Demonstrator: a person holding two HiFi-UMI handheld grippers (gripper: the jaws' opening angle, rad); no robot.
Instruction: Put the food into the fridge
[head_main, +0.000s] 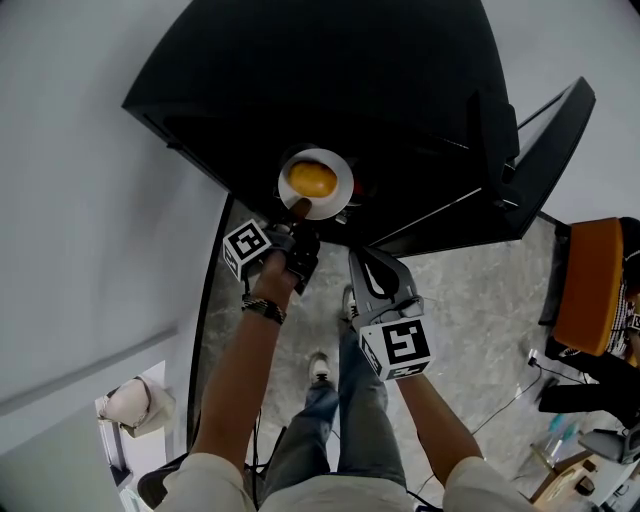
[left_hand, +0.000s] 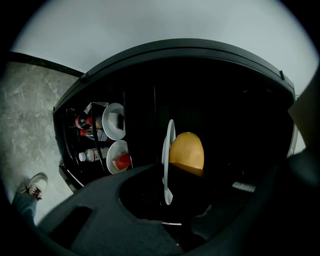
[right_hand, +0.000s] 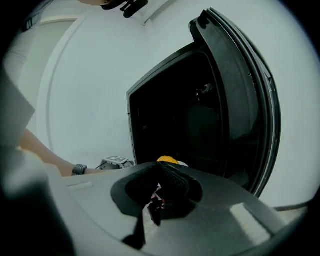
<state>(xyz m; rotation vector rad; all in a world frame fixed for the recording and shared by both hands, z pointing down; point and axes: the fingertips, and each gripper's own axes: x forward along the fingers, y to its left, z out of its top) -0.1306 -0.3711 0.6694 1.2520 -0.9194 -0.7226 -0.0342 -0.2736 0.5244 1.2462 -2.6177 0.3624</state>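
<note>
A white plate carrying a round orange-yellow food hangs in front of the dark opening of the black fridge. My left gripper is shut on the plate's near rim. In the left gripper view the plate shows edge-on with the food on its right face, and the gripper clamps the lower rim. My right gripper stands lower right of the plate, shut and holding nothing. In the right gripper view the right gripper points at the fridge, with the food peeking above it.
Inside the fridge are a white bowl, a bowl with red food and bottles. The fridge door stands open at the right. An orange chair stands at the far right; the person's feet are on the stone floor.
</note>
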